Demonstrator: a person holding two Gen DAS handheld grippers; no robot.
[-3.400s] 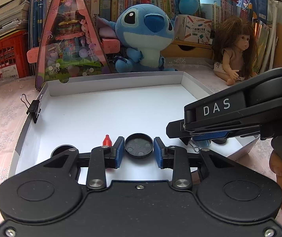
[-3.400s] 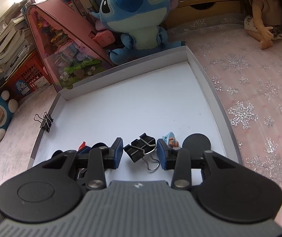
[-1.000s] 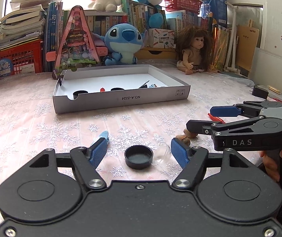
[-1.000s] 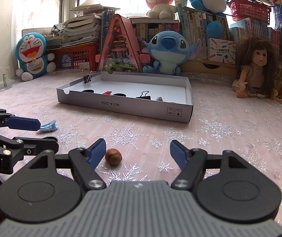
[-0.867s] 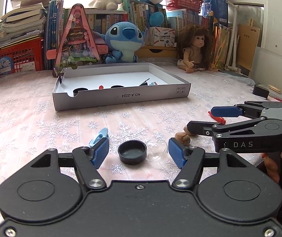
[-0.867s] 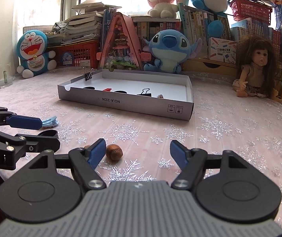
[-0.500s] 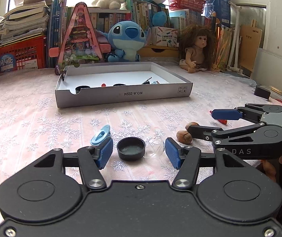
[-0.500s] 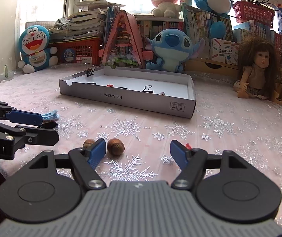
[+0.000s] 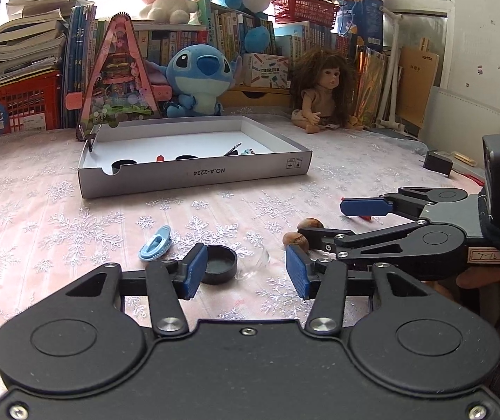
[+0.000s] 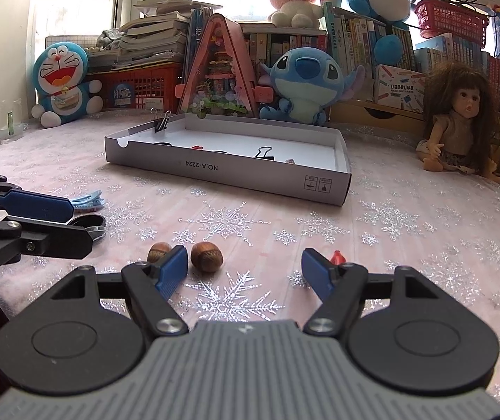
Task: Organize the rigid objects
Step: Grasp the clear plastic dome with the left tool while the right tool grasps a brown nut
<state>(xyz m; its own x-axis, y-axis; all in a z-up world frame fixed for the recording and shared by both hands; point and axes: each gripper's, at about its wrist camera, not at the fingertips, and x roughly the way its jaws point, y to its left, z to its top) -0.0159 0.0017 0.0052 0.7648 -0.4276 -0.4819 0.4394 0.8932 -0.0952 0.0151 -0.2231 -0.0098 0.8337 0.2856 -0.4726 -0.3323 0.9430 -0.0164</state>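
Note:
My left gripper [image 9: 246,272] is open low over the tablecloth, with a black round cap [image 9: 219,264] and a clear dome [image 9: 254,263] between its fingers. A light blue hair clip [image 9: 154,244] lies just left of it. My right gripper [image 10: 244,271] is open, with one brown acorn [image 10: 207,256] between its fingers, a second acorn [image 10: 158,251] behind its left finger, and a small red piece [image 10: 337,256] behind its right finger. The grey-white tray [image 9: 194,175] further back holds black caps, a red piece and a binder clip [image 10: 265,153].
A Stitch plush [image 10: 306,84], a pink triangular toy house [image 10: 220,70], a doll [image 10: 460,122] and a Doraemon toy [image 10: 62,84] stand behind the tray before bookshelves. A black binder clip [image 10: 160,122] grips the tray's far left wall. A black adapter [image 9: 437,164] lies at the right.
Both grippers have come back from the tray to the near tablecloth and lowered. The left fingers have narrowed around the black cap; the right gripper has shifted so the acorn sits between its fingers.

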